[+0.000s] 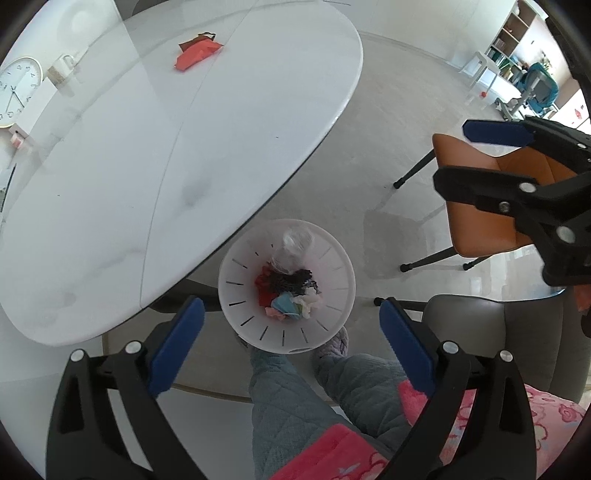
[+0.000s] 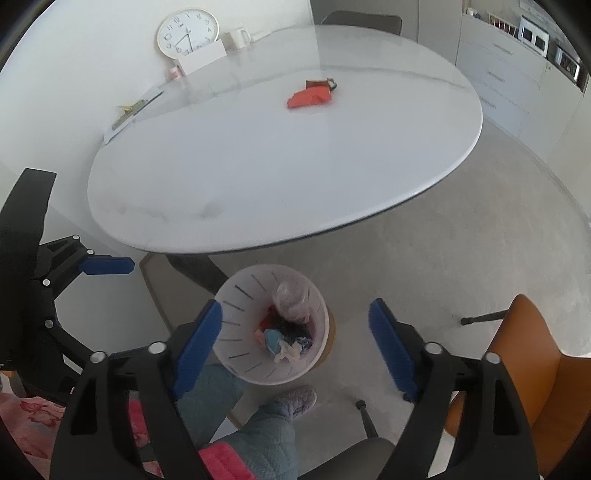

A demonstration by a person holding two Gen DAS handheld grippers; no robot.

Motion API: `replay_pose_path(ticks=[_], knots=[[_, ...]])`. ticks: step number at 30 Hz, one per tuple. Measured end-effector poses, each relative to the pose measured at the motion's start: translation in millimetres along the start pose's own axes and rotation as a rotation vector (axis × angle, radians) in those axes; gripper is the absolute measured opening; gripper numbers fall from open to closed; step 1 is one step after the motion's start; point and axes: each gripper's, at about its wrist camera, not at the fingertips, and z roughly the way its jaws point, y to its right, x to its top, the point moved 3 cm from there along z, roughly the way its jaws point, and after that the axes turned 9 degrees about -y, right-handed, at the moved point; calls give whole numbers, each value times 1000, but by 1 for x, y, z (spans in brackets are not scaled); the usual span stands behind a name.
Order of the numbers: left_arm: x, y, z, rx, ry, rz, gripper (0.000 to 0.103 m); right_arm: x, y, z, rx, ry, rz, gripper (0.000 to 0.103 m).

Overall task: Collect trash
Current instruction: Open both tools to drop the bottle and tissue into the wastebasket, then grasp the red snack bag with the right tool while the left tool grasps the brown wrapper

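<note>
A white slotted trash bin (image 1: 255, 332) stands on the floor by the table edge, also in the right wrist view (image 2: 236, 365). It holds a clear plastic bottle (image 1: 291, 247), dark, red, blue and white scraps (image 1: 291, 295). My left gripper (image 1: 291, 339) is open and empty, high above the bin. My right gripper (image 2: 295, 339) is open and empty, also above the bin. An orange-red wrapper (image 1: 197, 53) lies on the far part of the white table (image 1: 110, 166); it also shows in the right wrist view (image 2: 310, 96).
An orange chair (image 1: 491, 199) and a grey chair (image 1: 498, 339) stand to the right. The person's quilted legs and slippers (image 1: 332, 343) are beside the bin. A clock (image 2: 188, 33), a mug (image 2: 238, 37) and a white box stand at the table's far side.
</note>
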Motion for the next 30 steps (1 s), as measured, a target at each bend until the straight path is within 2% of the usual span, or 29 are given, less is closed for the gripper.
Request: replay_pose_path(ticks=[20,27,30], knots=[[9,-17,-28,46,56,-49,92,17,-11,-22,22,60,-16,84],[23,-42,-37,48,82,-62,92,38,-15,-28,11,86,-22,84],[36,-60,-41,41,94,-51,92,52,-13,-28,-12,107,8,92]])
